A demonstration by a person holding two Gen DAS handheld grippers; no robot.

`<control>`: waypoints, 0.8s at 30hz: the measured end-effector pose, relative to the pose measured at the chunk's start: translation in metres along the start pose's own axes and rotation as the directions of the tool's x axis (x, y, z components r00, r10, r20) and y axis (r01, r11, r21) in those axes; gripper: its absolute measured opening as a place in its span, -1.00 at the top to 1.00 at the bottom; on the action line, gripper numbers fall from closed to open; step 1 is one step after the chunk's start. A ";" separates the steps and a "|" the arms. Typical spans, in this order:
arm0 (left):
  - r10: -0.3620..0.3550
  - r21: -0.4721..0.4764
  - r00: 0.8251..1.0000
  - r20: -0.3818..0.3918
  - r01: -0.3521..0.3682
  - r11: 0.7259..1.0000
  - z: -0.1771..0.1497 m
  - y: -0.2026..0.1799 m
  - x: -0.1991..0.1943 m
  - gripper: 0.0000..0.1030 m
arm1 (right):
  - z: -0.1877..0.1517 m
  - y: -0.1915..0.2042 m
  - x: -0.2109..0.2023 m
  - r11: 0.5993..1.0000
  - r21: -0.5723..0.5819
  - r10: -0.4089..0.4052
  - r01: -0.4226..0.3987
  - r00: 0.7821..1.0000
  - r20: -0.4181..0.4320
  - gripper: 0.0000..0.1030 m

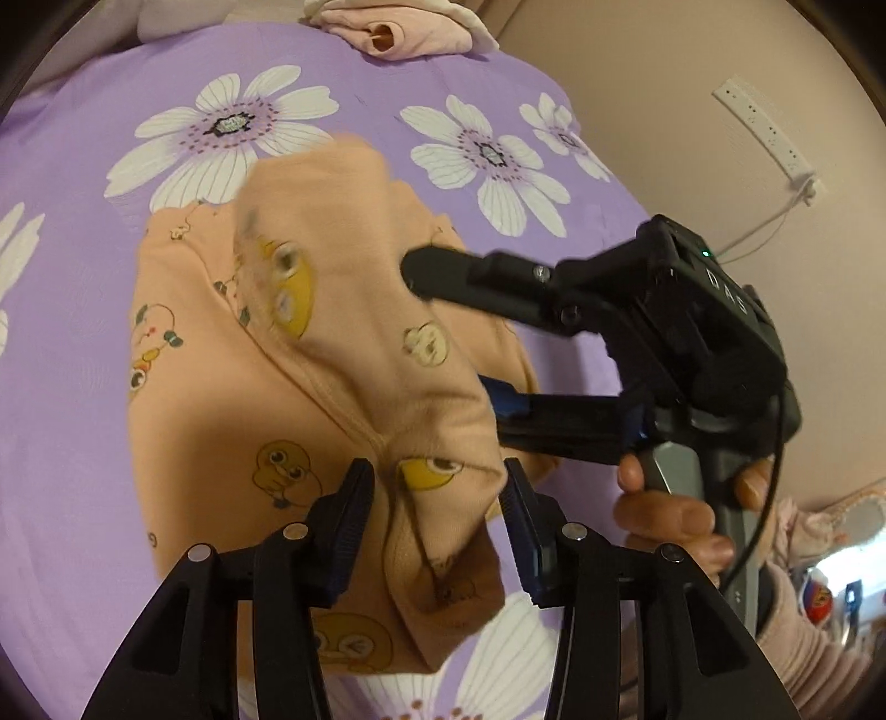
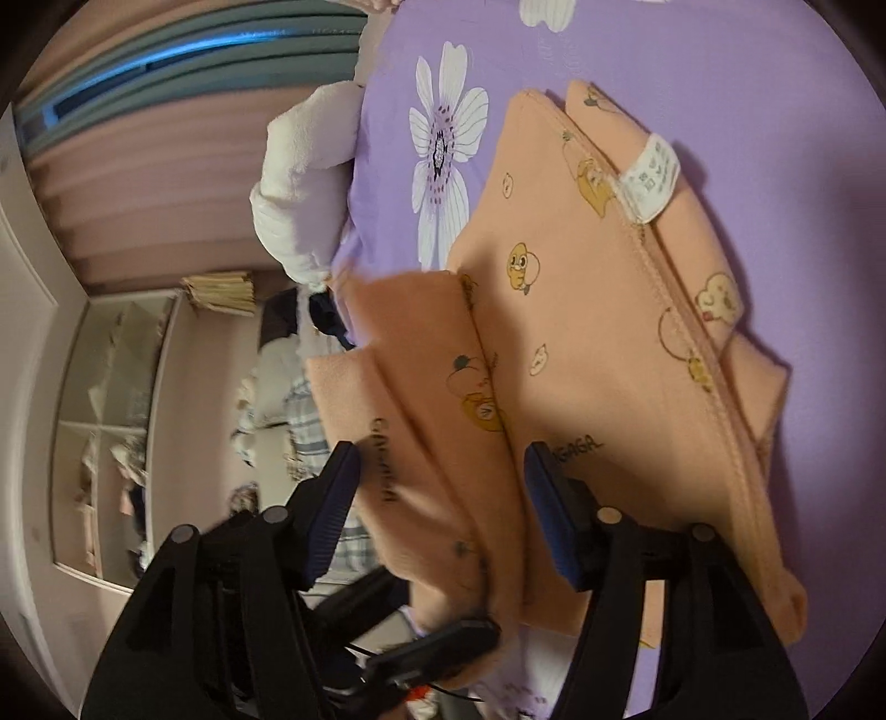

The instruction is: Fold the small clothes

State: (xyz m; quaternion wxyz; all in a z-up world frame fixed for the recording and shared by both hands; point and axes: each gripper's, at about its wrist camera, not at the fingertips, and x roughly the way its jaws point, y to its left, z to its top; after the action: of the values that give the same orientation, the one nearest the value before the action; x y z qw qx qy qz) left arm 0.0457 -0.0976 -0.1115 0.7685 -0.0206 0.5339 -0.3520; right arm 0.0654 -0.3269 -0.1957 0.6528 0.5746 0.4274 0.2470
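Observation:
A small peach garment with yellow duck prints lies on the purple flowered bed sheet. My left gripper is open, its fingers either side of a raised fold of the garment. My right gripper shows in the left wrist view, open around the same raised fold from the right side. In the right wrist view my right gripper is open with a folded peach flap between its fingers, and the garment shows a white care label.
A pile of pale pink clothes lies at the bed's far edge. A white power strip hangs on the wall to the right. A white plush thing sits at the bed's edge; shelves stand beyond.

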 end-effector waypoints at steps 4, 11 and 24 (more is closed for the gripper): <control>-0.029 -0.018 0.999 0.016 0.029 0.999 -0.007 0.006 -0.011 0.14 | 0.001 -0.003 -0.005 0.998 0.035 0.057 -0.057 0.998 0.009 -0.35; -0.040 -0.085 0.997 0.066 0.046 0.995 -0.021 0.029 -0.033 0.14 | 0.004 -0.004 -0.006 0.999 0.034 -0.003 0.003 1.000 0.006 -0.30; -0.024 -0.234 0.990 0.137 0.056 0.970 -0.039 0.074 -0.057 0.14 | 0.002 0.040 0.023 0.830 -0.348 -0.428 0.436 0.898 0.103 0.83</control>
State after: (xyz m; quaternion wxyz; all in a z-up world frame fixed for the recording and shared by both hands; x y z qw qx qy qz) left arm 0.0407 0.0037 -0.1125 0.7871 -0.1468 0.5192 -0.2989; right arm 0.0853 -0.3009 -0.1637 0.7905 0.3356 0.4861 0.1617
